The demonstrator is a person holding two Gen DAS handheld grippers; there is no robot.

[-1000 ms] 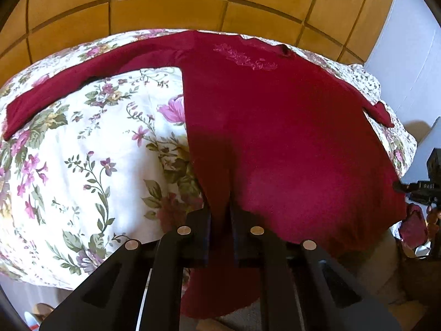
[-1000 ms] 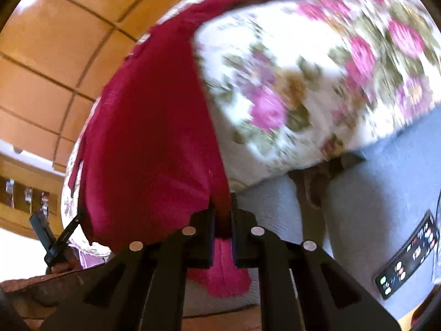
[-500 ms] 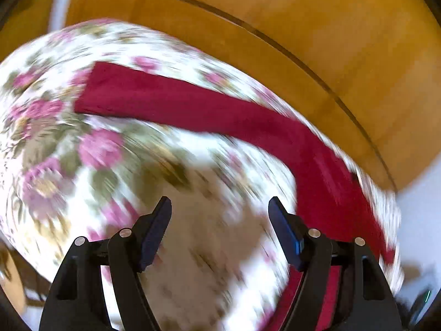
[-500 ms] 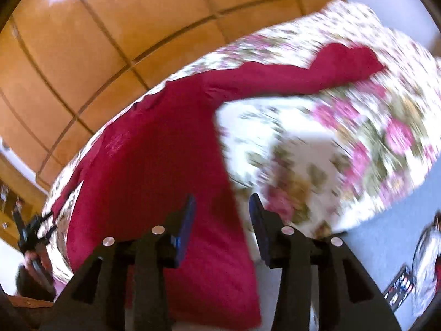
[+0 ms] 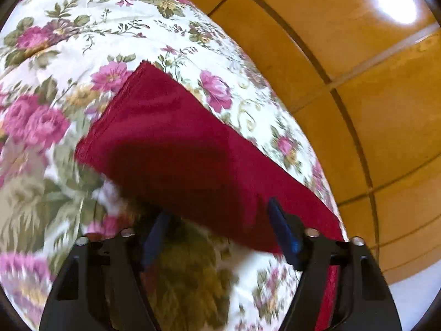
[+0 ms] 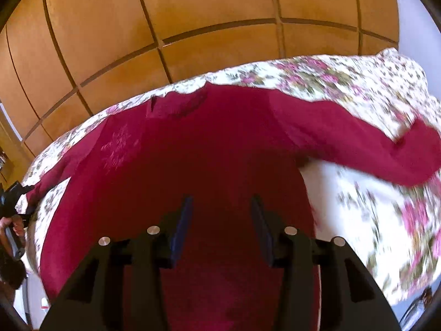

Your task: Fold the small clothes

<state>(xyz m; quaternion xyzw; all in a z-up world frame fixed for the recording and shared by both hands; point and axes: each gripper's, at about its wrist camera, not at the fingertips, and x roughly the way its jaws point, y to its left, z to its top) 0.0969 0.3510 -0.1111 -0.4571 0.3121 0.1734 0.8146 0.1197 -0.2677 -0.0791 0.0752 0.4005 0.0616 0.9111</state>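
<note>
on the floral bedspread (image 6: pixel 358 88): dark red garment (image 6: pixel 220 151), spread flat. left hand-held gripper (image 5: pixel 220 229) part-open after closing slightly, empty; right hand-held gripper (image 6: pixel 220 226) opening, empty.

Soft matt crimson knit garment (image 6: pixel 209 149), faintly fuzzy, with tone-on-tone embroidery left of the fingers (image 6: pixel 182 229). Smooth printed floral cotton bedspread (image 5: pixel 115 27) beneath and around the fingers. Beyond, glossy varnished wood panelling (image 6: pixel 193 13), bright with glare. Matt black plastic gripper arms, blue rubbery pads (image 5: pixel 284 229), shiny metal pins (image 6: pixel 153 230).
</note>
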